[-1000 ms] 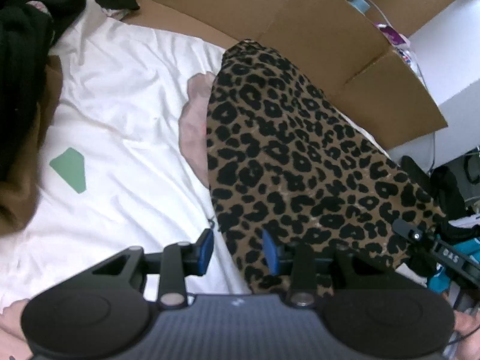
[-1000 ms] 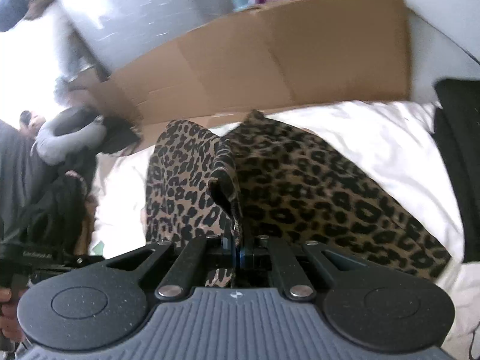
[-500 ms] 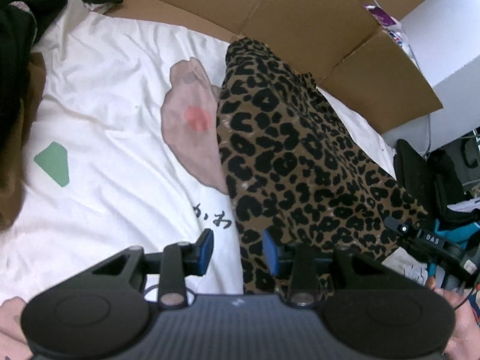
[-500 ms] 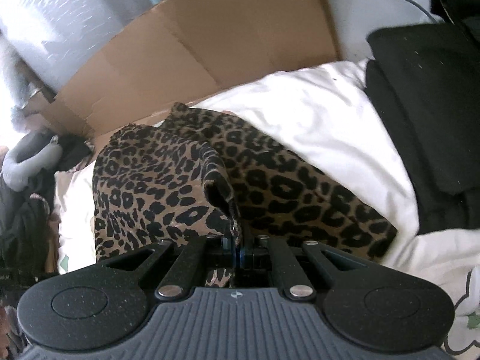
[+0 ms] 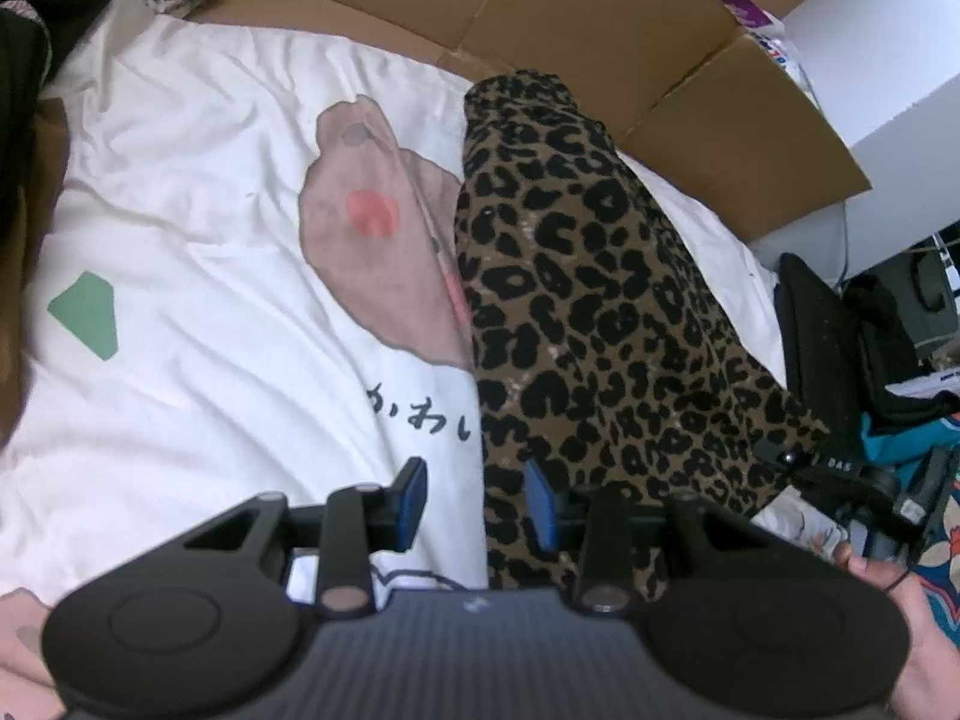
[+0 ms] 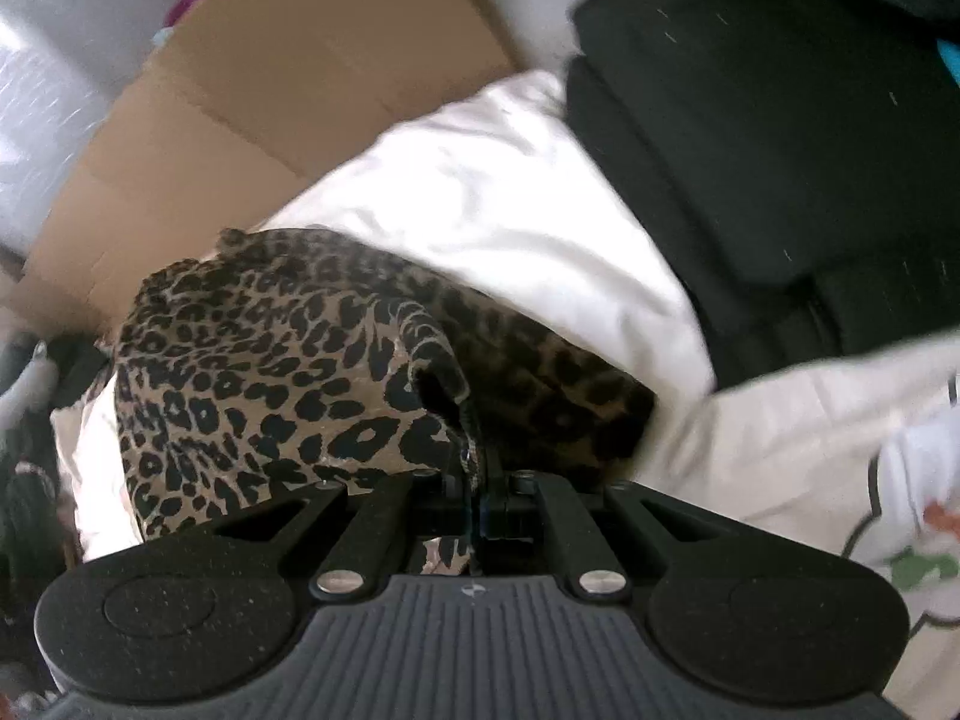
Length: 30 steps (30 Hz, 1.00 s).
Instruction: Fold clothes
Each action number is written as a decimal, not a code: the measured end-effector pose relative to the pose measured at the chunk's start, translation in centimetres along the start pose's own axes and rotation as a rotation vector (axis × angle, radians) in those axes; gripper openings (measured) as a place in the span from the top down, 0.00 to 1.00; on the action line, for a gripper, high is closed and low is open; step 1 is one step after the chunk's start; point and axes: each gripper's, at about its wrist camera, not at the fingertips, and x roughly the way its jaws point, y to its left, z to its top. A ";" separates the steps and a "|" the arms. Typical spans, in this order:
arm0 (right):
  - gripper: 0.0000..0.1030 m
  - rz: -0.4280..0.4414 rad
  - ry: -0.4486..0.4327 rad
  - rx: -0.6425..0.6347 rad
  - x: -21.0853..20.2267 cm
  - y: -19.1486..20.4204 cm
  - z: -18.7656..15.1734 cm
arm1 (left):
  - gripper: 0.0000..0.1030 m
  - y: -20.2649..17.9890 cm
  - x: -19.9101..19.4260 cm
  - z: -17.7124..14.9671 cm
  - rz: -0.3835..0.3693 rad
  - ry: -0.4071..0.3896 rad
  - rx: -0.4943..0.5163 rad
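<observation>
A leopard-print garment (image 5: pixel 600 312) lies lengthwise on a white printed bedsheet (image 5: pixel 198 240). My left gripper (image 5: pixel 477 501) is open, its blue pads straddling the garment's near left edge. My right gripper (image 6: pixel 477 480) is shut on a fold of the leopard-print garment (image 6: pixel 270 378) and holds it over the layer beneath. The right gripper's black body also shows at the right of the left wrist view (image 5: pixel 840 468).
A brown cardboard sheet (image 5: pixel 600 18) stands behind the bed. Black folded clothes (image 6: pixel 780 150) lie at the right. Dark clothes (image 5: pixel 24 60) pile at the far left. The sheet carries a pink print (image 5: pixel 372 240) and a green patch (image 5: pixel 84 312).
The right gripper has pulled the held fold toward the right, doubling the garment over. More of the sheet's pink print and lettering shows left of the garment. The left gripper stays open.
</observation>
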 end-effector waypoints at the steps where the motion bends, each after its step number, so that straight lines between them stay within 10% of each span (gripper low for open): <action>1: 1.00 0.009 0.021 0.014 0.1 -0.3 -0.1 | 0.63 0.4 0.0 0.0 0.001 -0.001 0.001; 12: 0.92 -0.001 -0.010 0.116 -1.6 -3.6 0.1 | 0.63 1.7 -0.3 -0.4 0.035 0.025 0.047; 30: 0.80 0.064 -0.087 0.180 -1.3 -3.6 -0.7 | 0.60 -10.2 1.1 11.7 0.164 0.054 0.199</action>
